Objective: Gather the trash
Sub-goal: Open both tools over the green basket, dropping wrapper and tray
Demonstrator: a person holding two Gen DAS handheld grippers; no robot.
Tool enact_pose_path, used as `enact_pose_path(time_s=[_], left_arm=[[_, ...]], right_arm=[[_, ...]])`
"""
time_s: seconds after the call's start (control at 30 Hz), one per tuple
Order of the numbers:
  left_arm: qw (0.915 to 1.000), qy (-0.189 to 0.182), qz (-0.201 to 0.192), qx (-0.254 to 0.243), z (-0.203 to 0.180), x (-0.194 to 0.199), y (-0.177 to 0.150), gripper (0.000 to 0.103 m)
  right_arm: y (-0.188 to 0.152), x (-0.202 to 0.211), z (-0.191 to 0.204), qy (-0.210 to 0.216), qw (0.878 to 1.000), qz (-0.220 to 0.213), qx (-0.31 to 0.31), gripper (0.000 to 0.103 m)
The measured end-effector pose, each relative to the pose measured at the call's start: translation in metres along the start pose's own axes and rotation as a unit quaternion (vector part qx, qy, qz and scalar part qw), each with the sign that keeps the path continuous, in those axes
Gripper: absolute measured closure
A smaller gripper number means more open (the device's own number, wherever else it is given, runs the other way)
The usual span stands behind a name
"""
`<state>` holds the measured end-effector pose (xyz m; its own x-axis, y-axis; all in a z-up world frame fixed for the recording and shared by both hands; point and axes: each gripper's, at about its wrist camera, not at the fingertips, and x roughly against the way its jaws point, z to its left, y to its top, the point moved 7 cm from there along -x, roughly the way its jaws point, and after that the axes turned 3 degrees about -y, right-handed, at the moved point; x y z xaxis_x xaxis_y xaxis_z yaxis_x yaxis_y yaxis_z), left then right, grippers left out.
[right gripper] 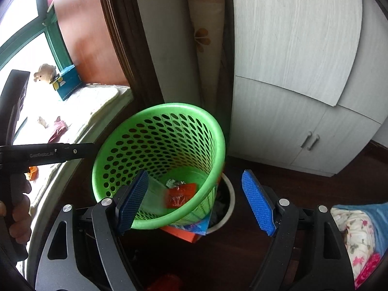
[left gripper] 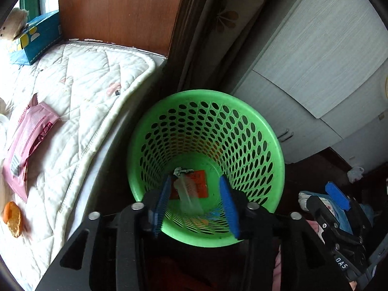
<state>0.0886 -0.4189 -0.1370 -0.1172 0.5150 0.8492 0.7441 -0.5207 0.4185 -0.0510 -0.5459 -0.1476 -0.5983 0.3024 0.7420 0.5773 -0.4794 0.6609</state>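
Over on the far left, on the quilted bed (left gripper: pixel 80 101), there's trash waiting: an orange peel (left gripper: pixel 13 218) near the edge and a pink wrapper (left gripper: pixel 29 140) just up from it. If the next reach comes in fast, that peel could get nudged off the mattress and down the side, so a careful approach is needed.

Moving right, the left gripper (left gripper: pixel 195 206) hangs over the green basket (left gripper: pixel 257 126), fingers spread apart and gripping nothing. Between them a pale, translucent scrap (left gripper: pixel 190 198) shows as a blur inside the basket; I judge it's dropping, though I can't tell whether it has settled. An orange packet (left gripper: pixel 198 181) and a crumpled silver bit (left gripper: pixel 180 171) already lie on the bottom.

Here's the worry: from the right wrist view the basket looks tilted, propped against a white bin (right gripper: pixel 229 194) with a colourful box (right gripper: pixel 194 228) under it. A bump from either tool could tip it and spill the lot.

Furthest right, the right gripper (right gripper: pixel 196 201) sits released too, empty, close to the rim, so it's the likeliest to catch it.
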Motion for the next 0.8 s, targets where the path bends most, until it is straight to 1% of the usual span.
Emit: enact_pose_path(time_s=[0.07,0.13,0.23,0.43,0.53,0.63,0.67,0.73,0.8], left_arm=[[1.0,0.0,-0.006,0.002,0.005,0.007,-0.002,0.058],[0.9998,0.009,-0.016,0.003,0.013,0.019,-0.003,0.058],[0.9992,0.02,-0.029,0.016,0.031,0.036,-0.007,0.058],[0.9946,0.065,-0.063,0.049,0.08,0.076,-0.013,0.058],[0.9896,0.093,-0.081,0.074,0.11,0.096,-0.017,0.052],[0.9835,0.116,-0.099,0.096,0.141,0.119,-0.02,0.052],[0.9809,0.127,-0.105,0.103,0.151,0.126,-0.022,0.048],[0.9743,0.149,-0.118,0.12,0.173,0.142,-0.024,0.044],[0.9685,0.166,-0.127,0.135,0.193,0.155,-0.025,0.042]], right_arm=[[0.0,0.001,0.002,0.001,1.0,0.0,0.001,0.024],[0.001,0.002,0.006,0.005,1.0,-0.001,0.004,0.024],[0.003,0.003,0.017,0.011,1.0,-0.003,0.012,0.024],[0.006,0.004,0.052,0.036,0.999,-0.003,0.033,0.024],[0.008,0.006,0.073,0.049,0.998,-0.005,0.049,0.024],[0.009,0.009,0.095,0.061,0.996,-0.008,0.066,0.024],[0.009,0.01,0.102,0.064,0.995,-0.008,0.071,0.024],[0.008,0.011,0.118,0.077,0.994,-0.007,0.078,0.024],[0.008,0.012,0.134,0.089,0.992,-0.006,0.087,0.024]])
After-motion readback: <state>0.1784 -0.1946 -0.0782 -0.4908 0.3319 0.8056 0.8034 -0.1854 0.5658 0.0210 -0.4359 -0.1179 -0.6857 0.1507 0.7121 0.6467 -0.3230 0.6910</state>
